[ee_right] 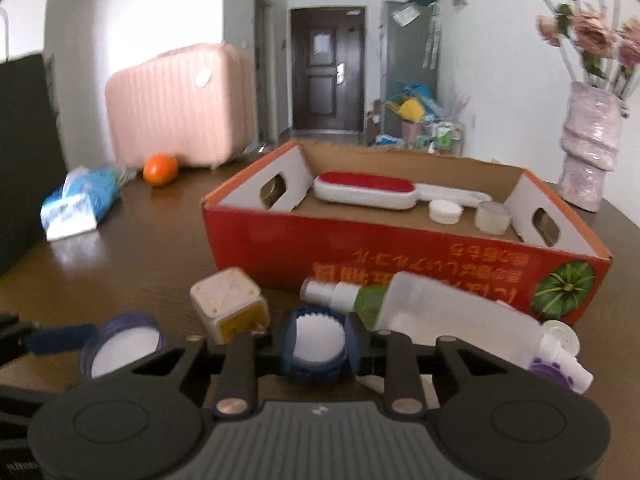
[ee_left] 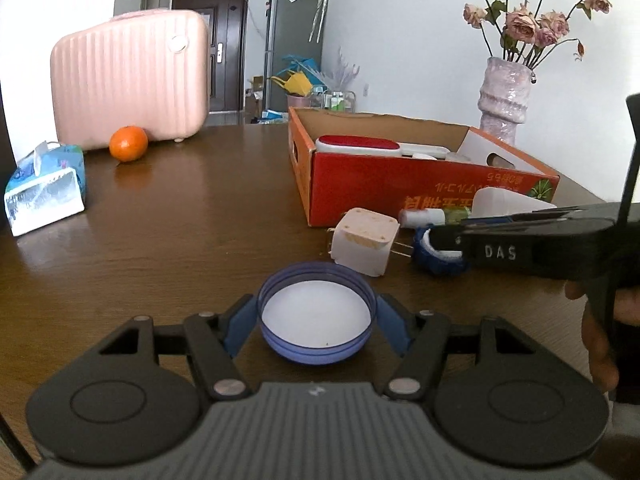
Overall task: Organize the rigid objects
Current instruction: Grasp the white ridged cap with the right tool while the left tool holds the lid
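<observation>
My left gripper (ee_left: 317, 322) is shut on a wide purple lid (ee_left: 316, 312) with a white inside, which rests on the brown table; a blue pad presses each side. In the right wrist view that lid (ee_right: 120, 344) lies at the lower left. My right gripper (ee_right: 316, 344) is shut on a small dark-blue ridged cap (ee_right: 314, 366), also low on the table. A white plug adapter (ee_right: 228, 304), a small spray bottle (ee_right: 344, 294) and a white bottle (ee_right: 452, 316) lie just beyond, in front of the red cardboard box (ee_right: 280, 240). Inside the box lies a red-and-white brush (ee_right: 364, 188).
A pink suitcase (ee_left: 128, 76), an orange (ee_left: 128, 143) and a tissue pack (ee_left: 44, 188) stand at the table's far left. A vase of dried flowers (ee_left: 504, 96) stands behind the box. A small white lid (ee_right: 444, 211) and a clear tape roll (ee_right: 493, 216) are in the box.
</observation>
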